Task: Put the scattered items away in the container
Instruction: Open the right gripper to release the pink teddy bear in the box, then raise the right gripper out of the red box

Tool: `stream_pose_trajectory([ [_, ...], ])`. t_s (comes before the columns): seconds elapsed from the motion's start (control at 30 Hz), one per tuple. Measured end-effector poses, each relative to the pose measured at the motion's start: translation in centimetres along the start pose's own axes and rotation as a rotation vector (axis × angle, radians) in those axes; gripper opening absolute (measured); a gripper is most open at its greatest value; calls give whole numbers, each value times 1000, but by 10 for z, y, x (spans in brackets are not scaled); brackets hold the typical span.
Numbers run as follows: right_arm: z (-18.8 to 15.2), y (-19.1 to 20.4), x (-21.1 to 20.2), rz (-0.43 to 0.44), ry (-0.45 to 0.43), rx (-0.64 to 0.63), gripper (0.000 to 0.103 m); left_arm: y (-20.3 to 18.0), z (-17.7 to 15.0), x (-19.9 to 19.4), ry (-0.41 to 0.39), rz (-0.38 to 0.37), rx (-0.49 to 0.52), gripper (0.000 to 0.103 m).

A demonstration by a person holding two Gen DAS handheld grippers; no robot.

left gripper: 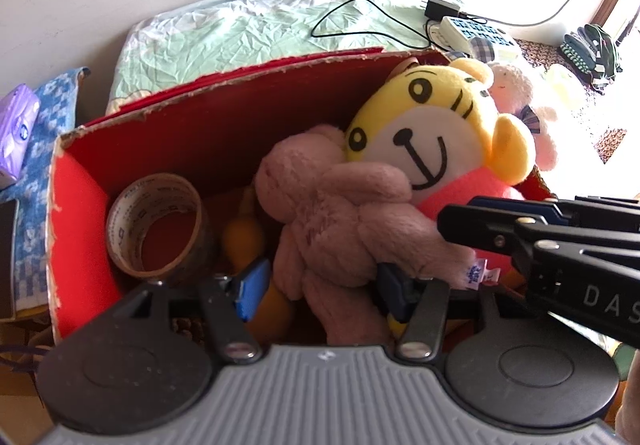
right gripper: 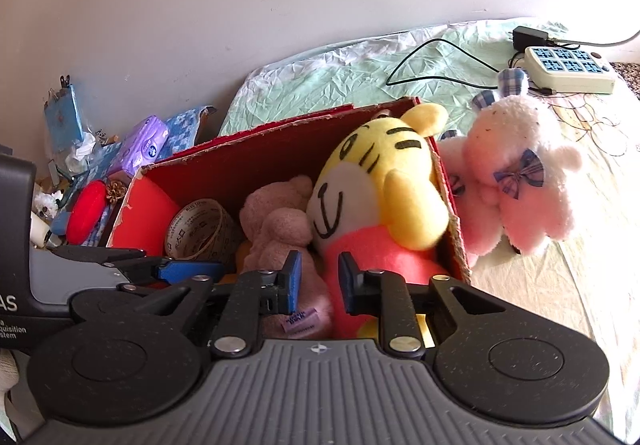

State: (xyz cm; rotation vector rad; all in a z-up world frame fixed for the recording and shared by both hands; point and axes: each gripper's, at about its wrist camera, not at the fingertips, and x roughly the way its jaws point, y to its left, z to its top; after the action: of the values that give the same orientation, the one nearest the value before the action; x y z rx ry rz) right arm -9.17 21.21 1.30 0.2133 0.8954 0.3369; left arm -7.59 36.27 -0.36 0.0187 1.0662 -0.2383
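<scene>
A red cardboard box (left gripper: 192, 133) with torn upper edges stands on a bed covered by a crumpled pale green sheet (left gripper: 240, 29). Inside it, at the left end, a roll of brown packing tape (left gripper: 156, 223) stands on its edge against the left wall. To its right lies a brown plush bear (left gripper: 340, 213), and against the box's right wall leans a yellow tiger plush (left gripper: 424, 125) in a red shirt, its head rising above the rim. A yellow toy (left gripper: 240, 237) shows only in part between the tape and the bear.

Outside the box, touching its right wall, a pink and white plush (right gripper: 524, 169) with a checked blue bow lies on the sheet.

The left gripper (left gripper: 320, 293) reaches into the box from the near side with its jaws spread wide on either side of the bear's lower body; whether the blue pads touch the fur cannot be told. The right gripper (right gripper: 316, 281) hangs at the near edge of the box, jaws apart, with the bear and the tiger's red shirt in the gap, gripping neither.

At the far right corner of the bed lie a white power strip (right gripper: 568, 69), a black adapter (right gripper: 530, 37) and a black cable (right gripper: 436, 57). Left of the bed, a purple tissue pack (right gripper: 146, 145) sits among clutter.
</scene>
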Motion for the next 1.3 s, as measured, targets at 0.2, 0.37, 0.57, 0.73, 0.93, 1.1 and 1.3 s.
stream_pose_trajectory([
  [0.2,-4,-2,-10,-4,-22,0,22,-4,-3,-13,-41,47,-5,68],
  [0.37,-7,-2,-14,-9,-31,-16,22,-6,-6,-21,-63,82,-28,72],
  [0.57,-12,-3,-18,-6,-41,-23,22,-10,-11,-22,-62,135,-43,76],
  [0.73,-14,-2,-19,-8,-46,-36,22,-8,-16,-23,-64,152,-66,80],
  [0.93,-16,-2,-17,-1,-39,-47,22,-5,-19,-26,-66,165,-79,79],
  [1.1,-18,-2,-17,7,-39,-48,22,-4,-20,-36,-88,150,-77,78],
  [1.3,-19,-4,-19,16,-39,-40,22,-7,-17,-42,-112,183,-73,81],
])
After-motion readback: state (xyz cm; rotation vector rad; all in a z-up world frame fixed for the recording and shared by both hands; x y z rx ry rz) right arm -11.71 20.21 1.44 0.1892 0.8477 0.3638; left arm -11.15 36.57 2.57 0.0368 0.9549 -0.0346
